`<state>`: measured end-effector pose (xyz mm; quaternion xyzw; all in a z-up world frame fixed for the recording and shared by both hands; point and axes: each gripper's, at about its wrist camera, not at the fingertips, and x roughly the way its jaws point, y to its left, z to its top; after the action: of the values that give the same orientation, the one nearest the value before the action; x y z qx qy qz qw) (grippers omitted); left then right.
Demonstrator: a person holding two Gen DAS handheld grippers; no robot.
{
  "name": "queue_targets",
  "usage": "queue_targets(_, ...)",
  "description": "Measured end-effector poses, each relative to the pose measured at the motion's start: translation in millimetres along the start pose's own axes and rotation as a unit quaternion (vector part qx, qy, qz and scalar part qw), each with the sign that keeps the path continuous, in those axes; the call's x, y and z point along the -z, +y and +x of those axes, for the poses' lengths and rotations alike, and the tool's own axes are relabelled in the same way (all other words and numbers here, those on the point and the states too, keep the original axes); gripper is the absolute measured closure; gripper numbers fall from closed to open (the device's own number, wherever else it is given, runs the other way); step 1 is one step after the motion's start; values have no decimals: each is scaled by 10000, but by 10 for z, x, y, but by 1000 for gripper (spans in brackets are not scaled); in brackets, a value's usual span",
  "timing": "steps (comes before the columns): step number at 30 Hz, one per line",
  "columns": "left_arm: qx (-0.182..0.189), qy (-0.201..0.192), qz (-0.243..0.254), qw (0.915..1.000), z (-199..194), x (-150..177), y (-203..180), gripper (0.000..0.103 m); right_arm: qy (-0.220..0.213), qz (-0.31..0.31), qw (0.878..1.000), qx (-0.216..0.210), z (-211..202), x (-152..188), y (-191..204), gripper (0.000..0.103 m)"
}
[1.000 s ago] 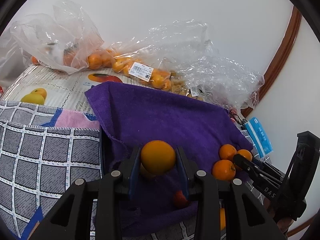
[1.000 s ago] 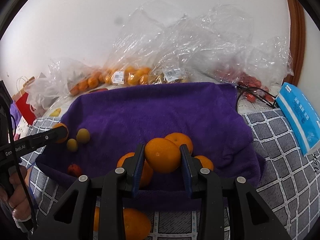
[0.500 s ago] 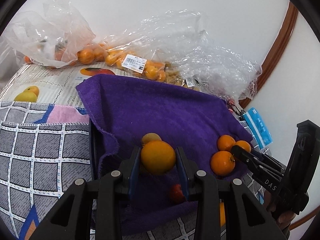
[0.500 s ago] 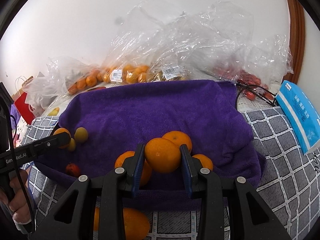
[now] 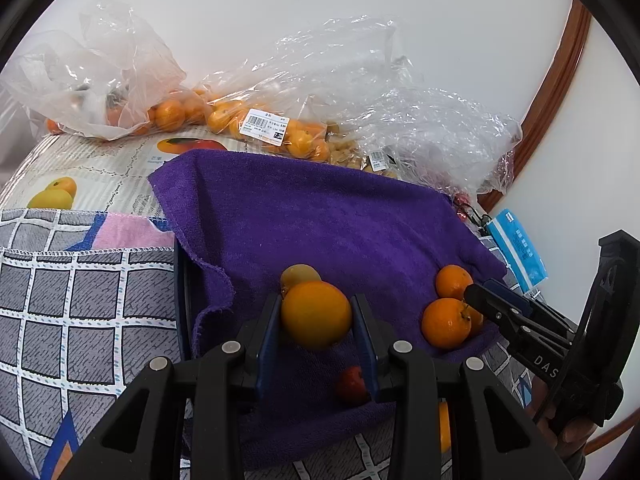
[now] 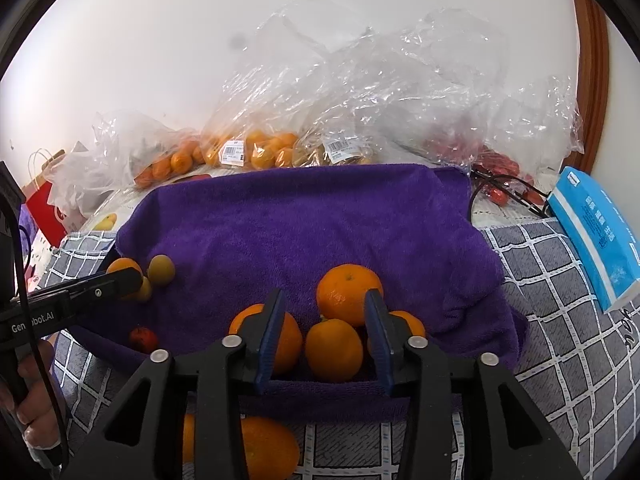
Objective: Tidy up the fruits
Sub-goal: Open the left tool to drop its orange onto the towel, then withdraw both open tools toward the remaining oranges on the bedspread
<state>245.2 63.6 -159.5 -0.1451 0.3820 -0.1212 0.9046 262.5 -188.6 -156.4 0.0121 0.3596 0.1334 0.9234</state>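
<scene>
My left gripper (image 5: 316, 316) is shut on an orange (image 5: 316, 314) and holds it low over the left part of the purple towel (image 5: 328, 220), right by a yellow-green fruit (image 5: 298, 274). My right gripper (image 6: 325, 330) is open; an orange (image 6: 334, 350) lies loose between its fingers on the towel (image 6: 304, 220), among a cluster of oranges (image 6: 348, 294). A small red fruit (image 6: 142, 338) lies near the towel's front left edge. The left gripper also shows at the left of the right wrist view (image 6: 120, 282).
Clear plastic bags of oranges (image 5: 264, 128) and other fruit line the wall behind the towel. A blue tissue pack (image 6: 596, 232) lies at the right. An orange (image 6: 264, 452) lies on the grey checked cloth (image 6: 560, 340) in front of the towel.
My right gripper has opened and let its orange down onto the towel among the others. My left gripper, still holding its orange, has dropped closer to the yellow-green fruit.
</scene>
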Motion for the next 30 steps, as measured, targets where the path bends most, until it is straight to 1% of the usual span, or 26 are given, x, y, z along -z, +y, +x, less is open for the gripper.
queue_targets(5,49,-38,9,10000,-13,-3,-10,70,-117,55,9999,39,-45,-15,-17,55)
queue_targets(7,91,-137,48,9999,-50,-3,-25,70,-155,63,9998,69,-59,-22,-20,55)
queue_targets(12,150,-362,155,9991,-149,-3,-69,65,-229,103,9996,144,-78,-30,-36,55)
queue_targets(19,131,-392,161,9990,-160,-10,-87,64,-398,127,9989,192,-128,-27,-24,55)
queue_targets(23,62,-519,111,9986,-183,-16,-74,64,-487,49,9984,271,-162,-23,17,55)
queue_targets(30,34,-609,-59,9981,-238,-43,-13,64,-488,-103,9985,231,-170,-33,110,55)
